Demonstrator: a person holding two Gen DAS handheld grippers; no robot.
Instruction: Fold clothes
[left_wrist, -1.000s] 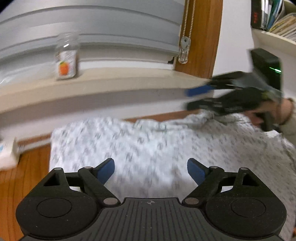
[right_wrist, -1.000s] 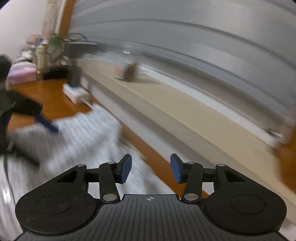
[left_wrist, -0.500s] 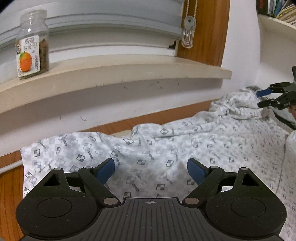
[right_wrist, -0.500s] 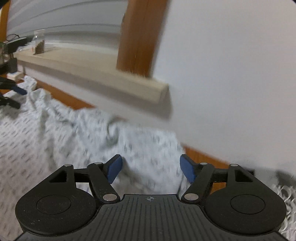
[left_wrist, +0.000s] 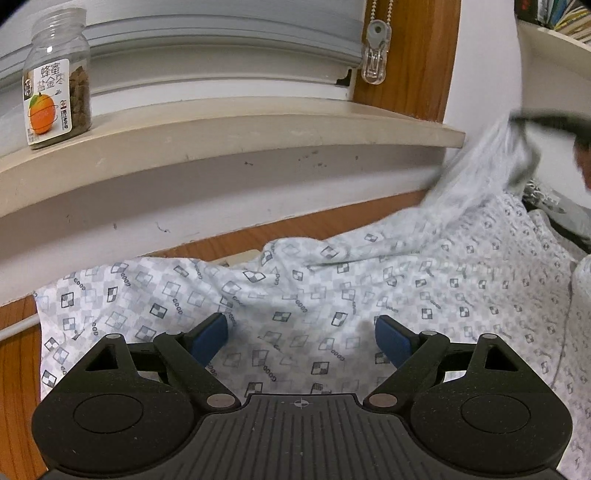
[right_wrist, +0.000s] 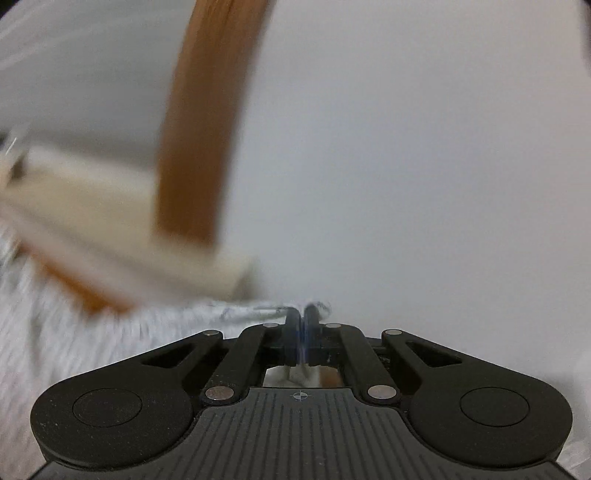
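Right gripper clamped on garment corner, upper right of frame; left gripper wide open, hovering over lower-left cloth.

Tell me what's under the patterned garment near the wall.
A pale flat edge peeks from under the patterned garment on the wooden surface; the rest is covered.

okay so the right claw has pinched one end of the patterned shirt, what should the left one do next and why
Probably lower the left claw and close it on the patterned shirt just beneath it. The right claw is shut on a bunched edge of the cloth and has that end lifted off the wooden table, while the left claw stands open above flat fabric, holding nothing. A second grip would let both ends be carried over together.
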